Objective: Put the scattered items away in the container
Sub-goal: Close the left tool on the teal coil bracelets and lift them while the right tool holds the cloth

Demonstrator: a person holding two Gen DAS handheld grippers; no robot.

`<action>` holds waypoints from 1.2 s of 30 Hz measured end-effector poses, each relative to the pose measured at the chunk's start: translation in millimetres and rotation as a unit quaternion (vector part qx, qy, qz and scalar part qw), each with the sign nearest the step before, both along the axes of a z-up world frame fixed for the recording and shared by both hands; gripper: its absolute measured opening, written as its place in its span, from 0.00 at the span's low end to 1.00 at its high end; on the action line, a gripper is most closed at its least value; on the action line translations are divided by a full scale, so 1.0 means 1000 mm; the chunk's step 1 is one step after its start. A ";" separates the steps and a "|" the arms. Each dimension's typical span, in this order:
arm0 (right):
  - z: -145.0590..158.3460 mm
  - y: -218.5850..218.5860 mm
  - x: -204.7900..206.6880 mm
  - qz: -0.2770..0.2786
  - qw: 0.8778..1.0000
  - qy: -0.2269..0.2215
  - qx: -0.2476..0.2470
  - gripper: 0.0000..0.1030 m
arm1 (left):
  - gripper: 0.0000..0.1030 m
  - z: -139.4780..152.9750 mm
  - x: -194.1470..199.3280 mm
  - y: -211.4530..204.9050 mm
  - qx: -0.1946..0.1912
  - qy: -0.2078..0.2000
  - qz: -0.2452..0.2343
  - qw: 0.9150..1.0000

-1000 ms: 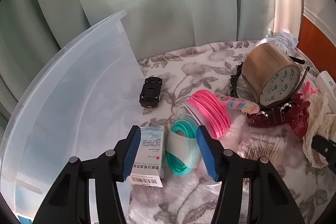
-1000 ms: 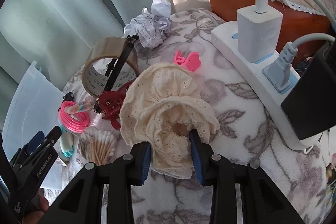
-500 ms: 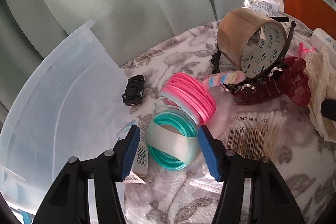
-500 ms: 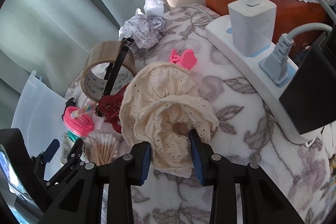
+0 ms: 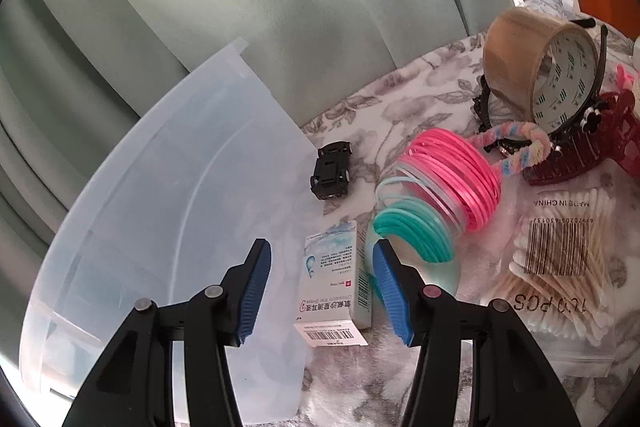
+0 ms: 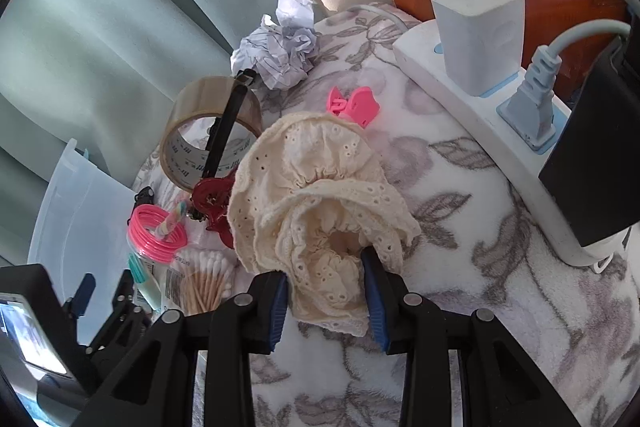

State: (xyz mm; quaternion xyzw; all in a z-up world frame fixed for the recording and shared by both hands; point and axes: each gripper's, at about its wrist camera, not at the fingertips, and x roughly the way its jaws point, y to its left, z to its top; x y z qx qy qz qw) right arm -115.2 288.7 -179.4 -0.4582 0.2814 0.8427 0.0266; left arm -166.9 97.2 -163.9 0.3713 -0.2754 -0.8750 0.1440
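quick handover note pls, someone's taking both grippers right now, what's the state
Left hand-held gripper: open, holding nothing, with the small medicine box lying between its fingers beside the clear container.
Right hand-held gripper: its fingers flank the cream lace scrunchie; whether they grip it cannot be told, and it lies on the blanket.
On the blanket: pink and teal bands, black toy car, cotton swab pack, tape roll, dark red hair claw, pink clip, crumpled paper.
Done: no item visible in the container.
Left: everything listed.
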 end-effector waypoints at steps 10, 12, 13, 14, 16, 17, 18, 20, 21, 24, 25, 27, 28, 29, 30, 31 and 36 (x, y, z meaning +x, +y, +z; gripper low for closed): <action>-0.006 0.006 0.014 0.000 1.000 0.005 -0.004 0.36 | 0.70 0.022 0.013 0.022 0.085 0.003 -0.063 0.994; -0.007 0.003 0.011 0.000 1.000 0.005 -0.006 0.36 | 0.70 0.012 0.009 0.023 0.090 -0.016 -0.065 0.994; -0.008 0.003 0.008 0.000 1.000 0.005 -0.008 0.36 | 0.70 0.009 0.007 0.022 0.096 -0.022 -0.063 0.993; -0.009 0.004 0.005 0.000 1.000 0.006 -0.010 0.36 | 0.69 0.007 0.005 0.020 0.101 -0.026 -0.060 0.993; -0.012 0.011 -0.007 -0.001 1.000 0.006 -0.012 0.36 | 0.68 0.005 0.001 0.014 0.112 -0.029 -0.051 0.992; -0.012 0.011 -0.006 0.000 1.000 0.006 -0.011 0.36 | 0.66 0.004 -0.002 0.008 0.115 -0.031 -0.043 0.992; -0.011 0.014 -0.004 0.000 1.000 0.006 -0.011 0.36 | 0.64 0.003 -0.005 0.002 0.117 -0.033 -0.033 0.992; -0.011 0.021 0.000 0.000 1.000 0.007 -0.014 0.36 | 0.63 0.004 -0.008 -0.010 0.122 -0.030 -0.017 0.992; -0.011 0.023 0.001 0.000 1.000 0.007 -0.016 0.36 | 0.63 0.005 -0.008 -0.013 0.122 -0.025 -0.015 0.992; -0.014 0.028 0.000 0.000 1.000 0.008 -0.015 0.36 | 0.60 0.011 -0.005 -0.010 0.095 -0.002 -0.016 0.995; -0.015 0.030 0.000 0.001 1.000 0.007 -0.013 0.36 | 0.54 0.012 -0.004 -0.007 0.083 0.005 -0.019 0.996; -0.016 0.033 -0.001 0.001 1.000 0.008 -0.013 0.36 | 0.48 0.009 -0.007 -0.002 0.058 0.006 -0.023 0.998; -0.014 0.034 0.000 0.001 1.000 0.008 -0.013 0.36 | 0.45 0.005 -0.009 -0.001 0.053 0.001 -0.026 0.998; -0.015 0.034 0.000 0.001 1.000 0.009 -0.012 0.36 | 0.43 0.001 -0.012 0.000 0.050 -0.005 -0.026 0.998; -0.016 0.034 0.000 0.002 1.000 0.010 -0.011 0.36 | 0.42 -0.003 -0.015 -0.001 0.044 -0.009 -0.022 0.999; -0.019 0.031 -0.001 0.002 1.000 0.010 -0.010 0.36 | 0.40 -0.006 -0.017 -0.002 0.039 -0.012 -0.017 0.999; -0.024 0.025 0.003 -0.002 1.000 0.014 -0.016 0.36 | 0.21 -0.006 -0.024 -0.009 0.058 -0.018 -0.012 0.998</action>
